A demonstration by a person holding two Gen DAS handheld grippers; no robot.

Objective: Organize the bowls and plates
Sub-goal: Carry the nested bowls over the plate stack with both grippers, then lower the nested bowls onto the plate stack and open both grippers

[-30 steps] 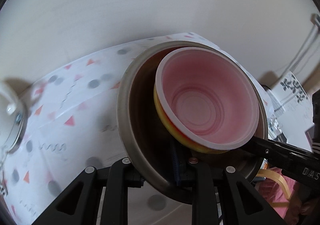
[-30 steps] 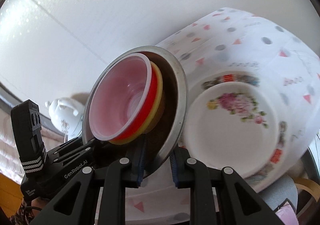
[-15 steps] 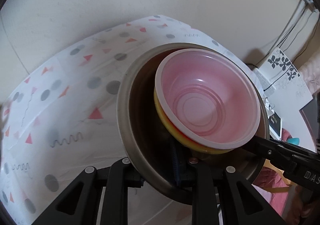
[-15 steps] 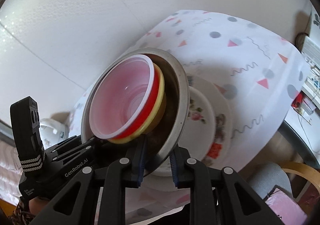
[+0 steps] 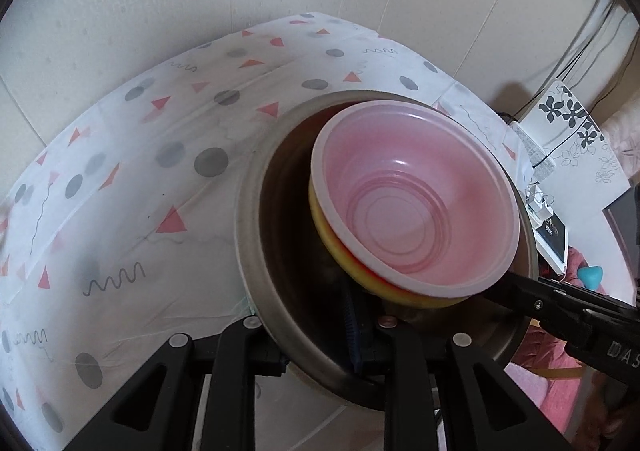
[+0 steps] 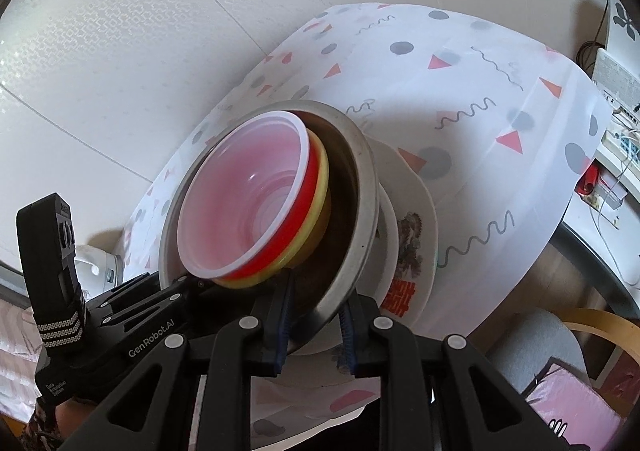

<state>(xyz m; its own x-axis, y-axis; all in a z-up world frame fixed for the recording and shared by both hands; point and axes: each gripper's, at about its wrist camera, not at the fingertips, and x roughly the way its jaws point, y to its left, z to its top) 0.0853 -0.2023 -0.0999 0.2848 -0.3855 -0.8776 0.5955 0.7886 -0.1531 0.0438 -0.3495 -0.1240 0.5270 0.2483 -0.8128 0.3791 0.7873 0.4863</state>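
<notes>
Steel bowl [image 6: 362,211] with red and yellow bowls [image 6: 316,187] nested inside | both grippers, left [image 5: 320,335] and right [image 6: 314,321], clamped on its rim, carried above flowered plates [image 6: 416,247] on the tablecloth [image 6: 500,99] | nesting looks done, set-down left, I'd guess

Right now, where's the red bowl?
The red bowl is nested on a yellow bowl inside the metal bowl, centre of both wrist views, held over the floral plate by both grippers.
</notes>
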